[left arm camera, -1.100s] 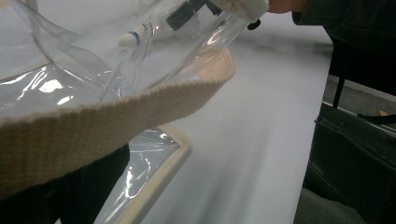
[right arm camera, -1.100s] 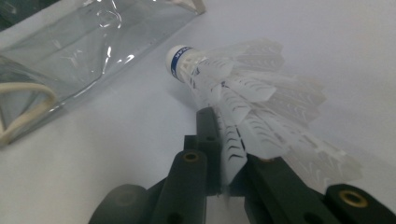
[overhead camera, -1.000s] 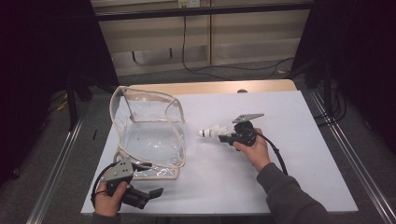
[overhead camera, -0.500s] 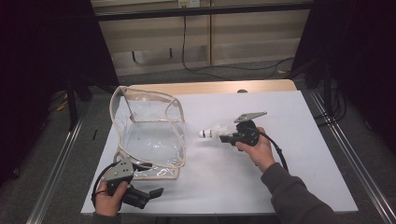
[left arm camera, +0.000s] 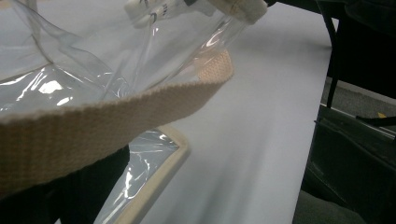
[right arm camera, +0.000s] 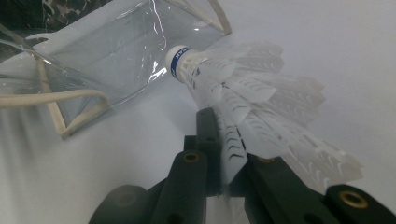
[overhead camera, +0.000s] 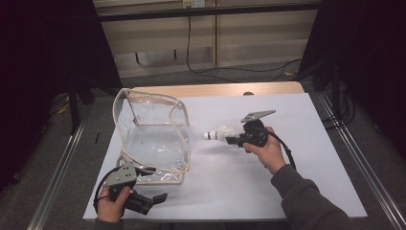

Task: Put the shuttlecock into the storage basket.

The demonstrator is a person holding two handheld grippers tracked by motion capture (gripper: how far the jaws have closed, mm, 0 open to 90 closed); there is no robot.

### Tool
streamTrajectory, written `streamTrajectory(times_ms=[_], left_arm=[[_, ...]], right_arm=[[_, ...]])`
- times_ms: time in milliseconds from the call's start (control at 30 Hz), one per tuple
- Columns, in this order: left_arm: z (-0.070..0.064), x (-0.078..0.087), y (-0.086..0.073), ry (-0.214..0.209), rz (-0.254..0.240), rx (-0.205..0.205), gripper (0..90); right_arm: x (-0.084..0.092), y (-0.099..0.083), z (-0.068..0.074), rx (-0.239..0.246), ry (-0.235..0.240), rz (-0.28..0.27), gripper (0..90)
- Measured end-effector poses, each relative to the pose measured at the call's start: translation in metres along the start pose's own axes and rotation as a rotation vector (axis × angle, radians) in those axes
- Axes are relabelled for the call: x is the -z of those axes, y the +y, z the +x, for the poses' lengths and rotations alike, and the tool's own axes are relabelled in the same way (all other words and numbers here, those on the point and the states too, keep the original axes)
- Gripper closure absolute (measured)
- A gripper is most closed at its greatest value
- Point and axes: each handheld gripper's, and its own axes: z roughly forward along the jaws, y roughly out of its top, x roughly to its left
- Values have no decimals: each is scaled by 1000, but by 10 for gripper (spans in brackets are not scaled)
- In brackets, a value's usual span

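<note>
Room, high view: a white table [overhead camera: 297, 143] stands in a dim room, with a wooden edge at its far side, dark cables on the floor beyond and metal rails along both sides.
Bag, high view: a clear plastic bag [overhead camera: 153, 139] with cream webbing trim stands open on the left half of the table, its mouth turned toward the right.
Shuttlecock, high view: a white shuttlecock [overhead camera: 218, 132] hangs above the table just right of the bag's mouth, cork end toward the bag, feathers toward the right gripper [overhead camera: 234, 140].
Right jaws, high view: clenched on the feather end of the shuttlecock, held by the person's right hand [overhead camera: 268, 152].
Left gripper, high view: the left gripper [overhead camera: 155, 198] sits at the table's near left corner beside the bag's near edge; whether its jaws are released or clenched cannot be told.
Left gripper view: the cream strap [left arm camera: 107, 121] of the bag crosses close in front of the lens, clear plastic behind it, white table to the right; the jaws are hidden behind the strap.
Right gripper view: the black jaws pinch the shuttlecock's feather skirt [right arm camera: 261, 116] between them; the cork tip [right arm camera: 177, 60] points toward the bag [right arm camera: 121, 56], short of it.
Writing: a blue band circles the cork; its lettering is too small to read.
</note>
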Motion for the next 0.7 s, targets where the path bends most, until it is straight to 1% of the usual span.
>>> streamTrajectory(times_ms=[133,200,267,400,600,633,700], left_arm=[[0,0,0,-1,2,0,47],[0,0,0,-1,4,2,47],[0,-1,0,0,2,2,47],[1,0,0,-1,3,-2,47],[1,0,0,-1,3,-2,48],[1,0,0,0,2,-1,48],[1,0,0,0,3,-2,47]], right_arm=[[6,5,1,10,-2,-1,879],[9,8,2,4,0,-10,878],[10,10,3,17,-1,-2,879],[14,14,6,28,-2,2,878],[18,20,9,32,7,20,878],[19,21,9,26,6,22,878],[19,22,10,24,17,25,878]])
